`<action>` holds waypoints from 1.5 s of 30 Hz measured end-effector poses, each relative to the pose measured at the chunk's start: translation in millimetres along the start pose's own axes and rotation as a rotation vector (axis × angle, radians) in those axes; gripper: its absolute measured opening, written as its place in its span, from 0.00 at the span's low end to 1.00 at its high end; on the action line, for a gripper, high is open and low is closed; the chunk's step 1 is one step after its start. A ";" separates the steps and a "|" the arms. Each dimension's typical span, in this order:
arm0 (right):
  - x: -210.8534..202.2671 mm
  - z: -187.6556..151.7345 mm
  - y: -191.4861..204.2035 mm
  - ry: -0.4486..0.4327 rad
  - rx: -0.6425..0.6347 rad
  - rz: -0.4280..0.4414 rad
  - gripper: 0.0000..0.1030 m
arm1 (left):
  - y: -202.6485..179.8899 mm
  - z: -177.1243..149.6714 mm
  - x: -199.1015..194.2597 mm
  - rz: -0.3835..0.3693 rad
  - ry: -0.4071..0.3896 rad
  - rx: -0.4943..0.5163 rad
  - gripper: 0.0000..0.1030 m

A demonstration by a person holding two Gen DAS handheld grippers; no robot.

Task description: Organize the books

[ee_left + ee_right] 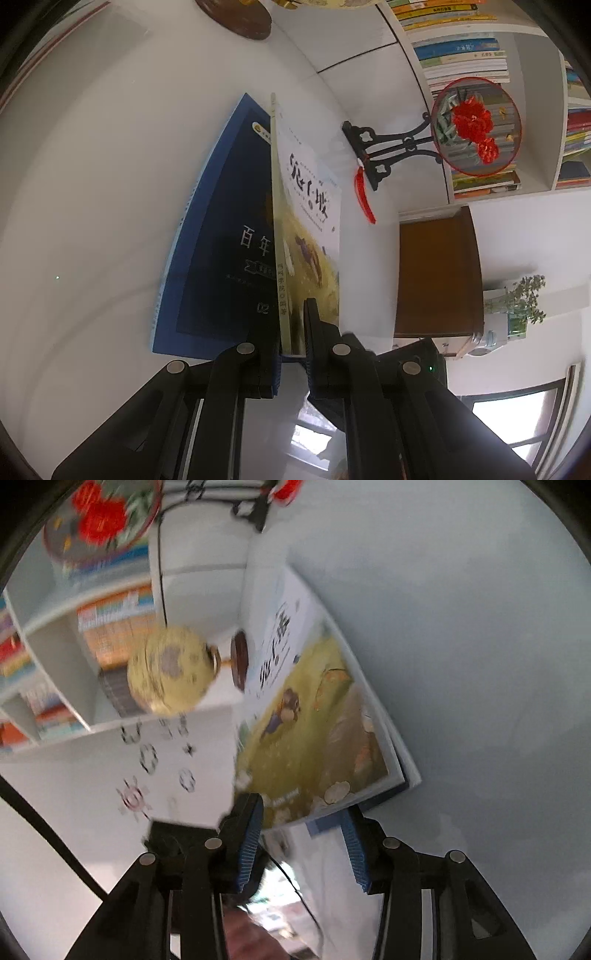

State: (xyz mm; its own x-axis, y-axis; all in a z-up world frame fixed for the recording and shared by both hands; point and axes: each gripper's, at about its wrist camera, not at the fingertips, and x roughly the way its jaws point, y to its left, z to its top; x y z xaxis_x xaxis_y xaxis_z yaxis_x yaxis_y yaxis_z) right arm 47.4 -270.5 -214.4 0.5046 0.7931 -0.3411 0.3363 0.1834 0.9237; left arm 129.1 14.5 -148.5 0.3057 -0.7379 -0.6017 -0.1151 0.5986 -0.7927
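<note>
In the left wrist view, the left gripper is seen clamped on the bottom edge of a thin paperback picture book with a yellow-green illustrated cover and a pale upper part bearing black Chinese title characters. The book is held edge-on between the jaws, with its spine facing the camera and its cover turned to the right side of the picture. Just behind it, on the left, a dark blue book with white Chinese lettering on its cover is seen lying flat against the white surface; whether the two books touch cannot be told. A black carved stand carrying a round fan with red flowers and a red tassel is seen to the right, before white shelves packed with books.

In the blurred right wrist view, the right gripper is seen with its blue-padded jaws partly apart. The lower edge of the picture book reaches down toward the gap, just above the pad tips, with the blue book's corner showing behind it. No pressing of the pads on either book can be made out. A yellowish globe on a brown wooden base is seen to the left, beside the white shelves.
</note>
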 end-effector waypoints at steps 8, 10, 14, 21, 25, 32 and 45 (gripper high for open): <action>-0.9 5.0 3.7 -0.106 0.007 -0.109 0.10 | 0.8 -0.2 7.4 0.019 0.023 0.014 0.07; 1.0 7.0 13.6 -0.111 -0.057 -0.183 0.10 | 1.5 -1.0 6.8 0.026 0.026 0.020 0.07; 0.2 -0.7 40.0 -0.105 -0.210 -0.305 0.10 | 6.4 -4.5 2.6 0.007 0.052 0.019 0.07; -3.6 -26.4 41.9 -0.031 -0.338 -0.434 0.10 | 14.2 -32.2 0.9 0.032 0.053 0.008 0.07; 7.0 -31.9 28.8 0.065 -0.349 -0.512 0.16 | 24.3 -32.1 2.4 0.042 0.046 -0.022 0.07; -31.8 -29.2 38.5 0.043 -0.464 -0.615 0.33 | 23.4 -27.2 6.6 0.053 0.075 0.018 0.07; 7.1 18.3 56.6 -0.054 -0.551 -0.625 0.35 | 25.2 -23.9 12.4 0.059 0.057 0.007 0.07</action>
State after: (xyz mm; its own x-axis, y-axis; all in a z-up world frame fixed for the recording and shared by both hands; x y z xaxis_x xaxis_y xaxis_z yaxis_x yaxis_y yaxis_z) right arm 84.5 -265.1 -167.7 0.3969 0.4246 -0.8137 0.1368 0.8493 0.5099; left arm 107.3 13.1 -178.3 0.2443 -0.7176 -0.6522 -0.1245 0.6438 -0.7550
